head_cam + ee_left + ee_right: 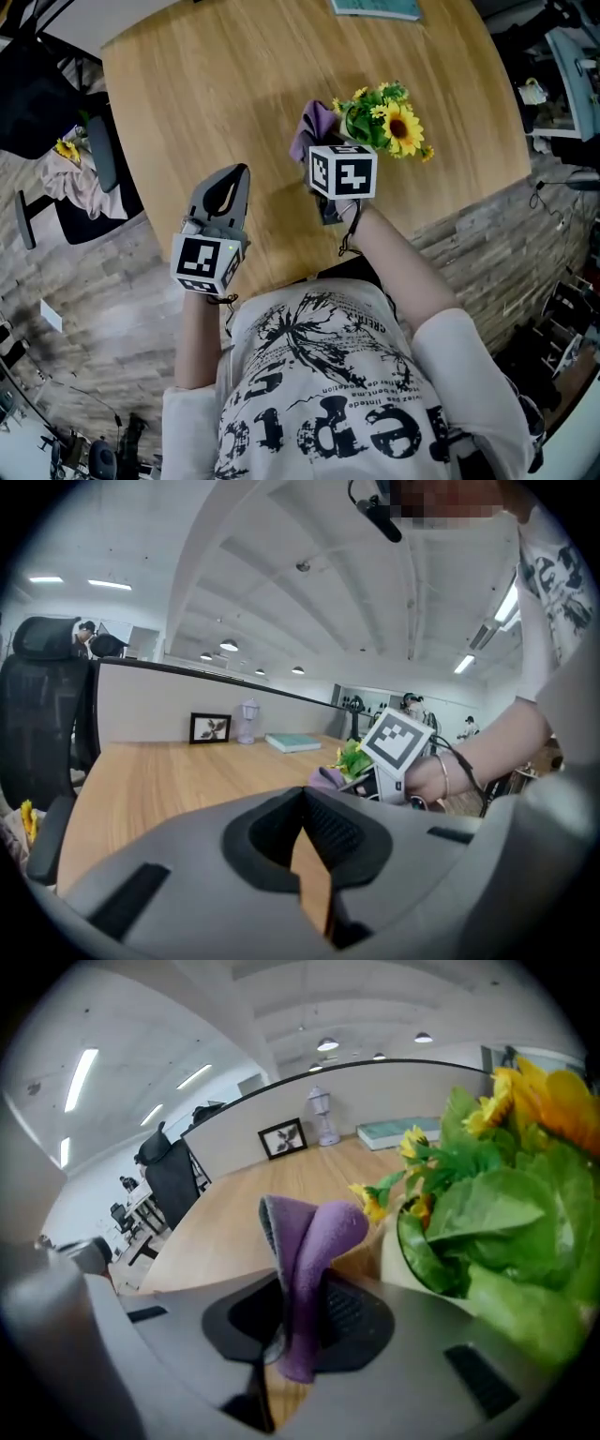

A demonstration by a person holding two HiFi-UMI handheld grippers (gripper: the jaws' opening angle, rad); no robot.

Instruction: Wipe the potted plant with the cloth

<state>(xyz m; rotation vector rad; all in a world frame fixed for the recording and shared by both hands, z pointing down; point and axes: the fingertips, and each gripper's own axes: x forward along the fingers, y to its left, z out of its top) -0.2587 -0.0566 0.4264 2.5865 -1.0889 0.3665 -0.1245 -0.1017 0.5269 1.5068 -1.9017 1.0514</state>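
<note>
A potted plant [389, 122] with yellow sunflowers and green leaves stands on the round wooden table [216, 84]. My right gripper [323, 150] is shut on a purple cloth [314, 127], which sticks up from its jaws just left of the plant. In the right gripper view the cloth [305, 1260] is pinched between the pads, with the plant's leaves [497, 1241] close at the right. My left gripper [223, 192] hovers over the table's near edge, shut and holding nothing. The left gripper view shows its jaws [305, 841] together, with the plant [352, 757] and the right gripper's marker cube [401, 742] beyond.
A teal book [377, 7] lies at the table's far edge. The left gripper view also shows a small framed picture [210, 727] and a little lamp [247, 722] by the partition. A black office chair [66, 187] with draped clothes stands left of the table.
</note>
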